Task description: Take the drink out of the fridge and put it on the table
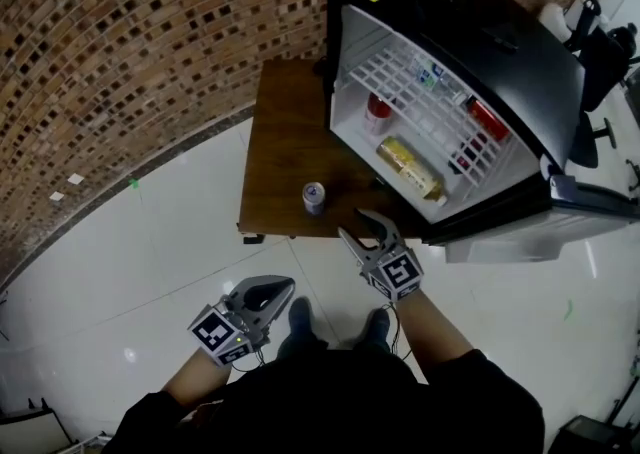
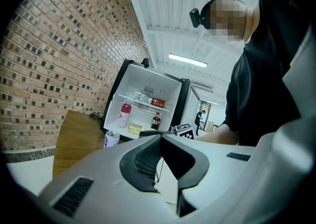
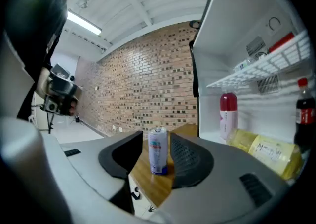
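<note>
The right hand-held gripper (image 1: pixel 366 234) hung with its jaws apart and empty, just off the near edge of the surface (image 1: pixel 285 132). The left hand-held gripper (image 1: pixel 262 297) sat lower, jaws together on nothing. The can (image 1: pixel 314 197) stood upright on the surface near that edge, clear of both. The fridge (image 1: pixel 460 62) stood open with other bottles (image 1: pixel 410 167) inside. To my eye the placing was done, with perhaps only the door (image 1: pixel 540 227) left to shut.

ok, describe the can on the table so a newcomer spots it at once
Find the black mini fridge with its door open. On the brown wooden table by its opening stands a silver can with blue print, upright and alone. The bottles all sit inside the fridge.
</note>
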The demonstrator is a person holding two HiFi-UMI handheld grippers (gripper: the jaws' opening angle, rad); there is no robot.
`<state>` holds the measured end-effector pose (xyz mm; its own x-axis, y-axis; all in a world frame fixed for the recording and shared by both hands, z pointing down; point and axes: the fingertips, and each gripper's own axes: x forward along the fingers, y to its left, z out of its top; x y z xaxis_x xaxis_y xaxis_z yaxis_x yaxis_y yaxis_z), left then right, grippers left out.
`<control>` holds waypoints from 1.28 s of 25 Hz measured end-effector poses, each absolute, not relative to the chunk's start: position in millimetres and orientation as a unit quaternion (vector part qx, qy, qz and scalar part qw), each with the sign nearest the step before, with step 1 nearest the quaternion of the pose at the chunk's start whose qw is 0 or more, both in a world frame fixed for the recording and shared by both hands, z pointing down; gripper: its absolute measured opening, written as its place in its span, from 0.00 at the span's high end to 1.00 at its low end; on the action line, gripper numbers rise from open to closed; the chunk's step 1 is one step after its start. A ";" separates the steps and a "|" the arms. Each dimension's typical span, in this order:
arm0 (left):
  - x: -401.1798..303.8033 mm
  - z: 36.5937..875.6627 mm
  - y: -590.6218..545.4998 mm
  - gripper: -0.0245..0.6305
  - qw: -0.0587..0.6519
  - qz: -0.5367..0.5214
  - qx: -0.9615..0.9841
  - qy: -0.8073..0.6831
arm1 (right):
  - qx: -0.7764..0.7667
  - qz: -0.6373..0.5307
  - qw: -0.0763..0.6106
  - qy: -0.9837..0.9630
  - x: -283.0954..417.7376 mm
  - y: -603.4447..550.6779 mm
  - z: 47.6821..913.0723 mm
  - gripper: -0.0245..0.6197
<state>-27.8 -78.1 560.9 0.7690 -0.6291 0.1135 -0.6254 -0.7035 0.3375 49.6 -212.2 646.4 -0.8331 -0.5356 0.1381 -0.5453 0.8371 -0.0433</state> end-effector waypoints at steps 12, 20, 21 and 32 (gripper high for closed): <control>1.1 463.3 -65.2 0.97 0.134 -0.018 0.919 -0.371 | 0.271 0.110 0.052 -0.955 190.8 -97.4 482.1 0.96; 10.5 433.2 -55.6 0.97 0.130 -0.021 0.914 -0.383 | 0.313 0.110 0.025 -0.943 270.7 -54.2 445.7 0.96; 14.4 431.5 -55.2 0.97 0.125 -0.018 0.917 -0.379 | 0.317 0.110 0.022 -0.942 276.8 -52.4 443.2 0.96; 47.6 435.3 -52.4 0.97 0.127 -0.003 0.927 -0.354 | 0.342 0.105 0.023 -0.934 304.3 -42.1 458.0 0.96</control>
